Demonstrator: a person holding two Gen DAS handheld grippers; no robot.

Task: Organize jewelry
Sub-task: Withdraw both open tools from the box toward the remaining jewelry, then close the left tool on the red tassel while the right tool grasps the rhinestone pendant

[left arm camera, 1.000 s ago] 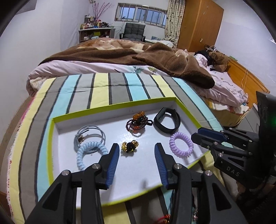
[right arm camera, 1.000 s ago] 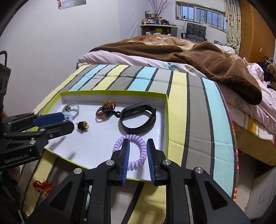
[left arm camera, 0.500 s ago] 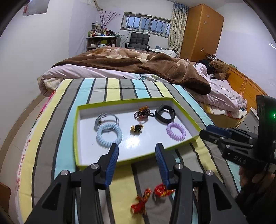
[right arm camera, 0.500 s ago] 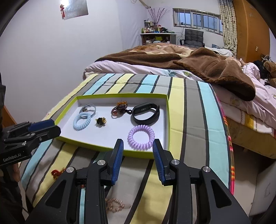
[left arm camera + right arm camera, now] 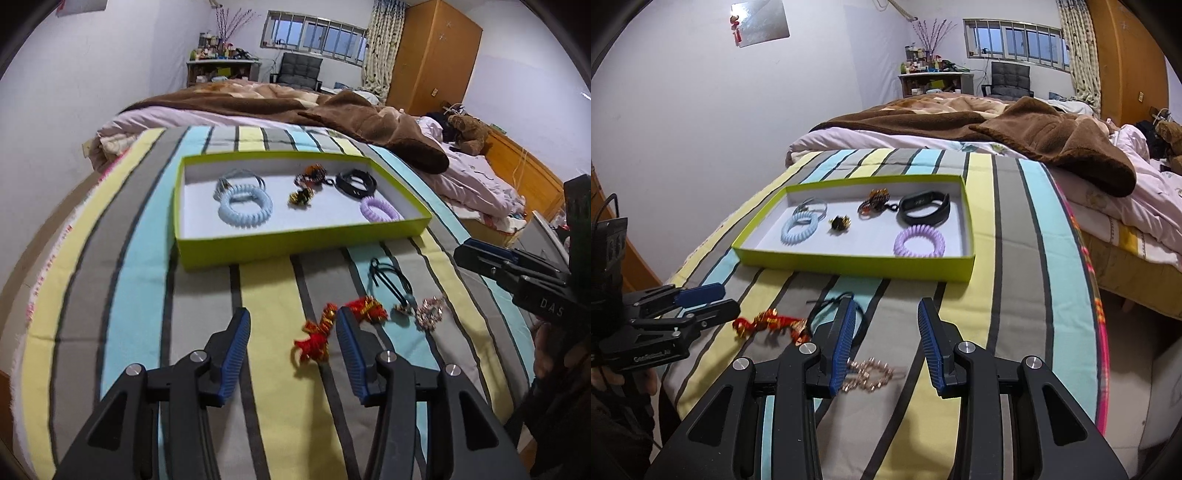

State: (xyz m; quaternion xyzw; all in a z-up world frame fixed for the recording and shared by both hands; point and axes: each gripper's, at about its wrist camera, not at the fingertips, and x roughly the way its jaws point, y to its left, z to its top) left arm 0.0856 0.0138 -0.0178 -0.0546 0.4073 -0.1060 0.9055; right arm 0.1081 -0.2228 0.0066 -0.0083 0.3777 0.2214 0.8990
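A green-rimmed tray lies on the striped bedspread. It holds a blue coil band, a purple coil band, a black wristband, a beaded piece and a small gold piece. In front of the tray lie a red and gold ornament, a black cord necklace and a rose-gold chain. My left gripper is open over the ornament's left side. My right gripper is open above the chain.
The striped bedspread drops off at the left and near edges. A brown blanket and pink quilt lie behind the tray. A wooden wardrobe stands at the back right.
Both grippers have pulled back from the tray toward the near edge of the bed. The right gripper has opened wider, leaving the purple coil band in the tray. The loose jewelry has come into view.
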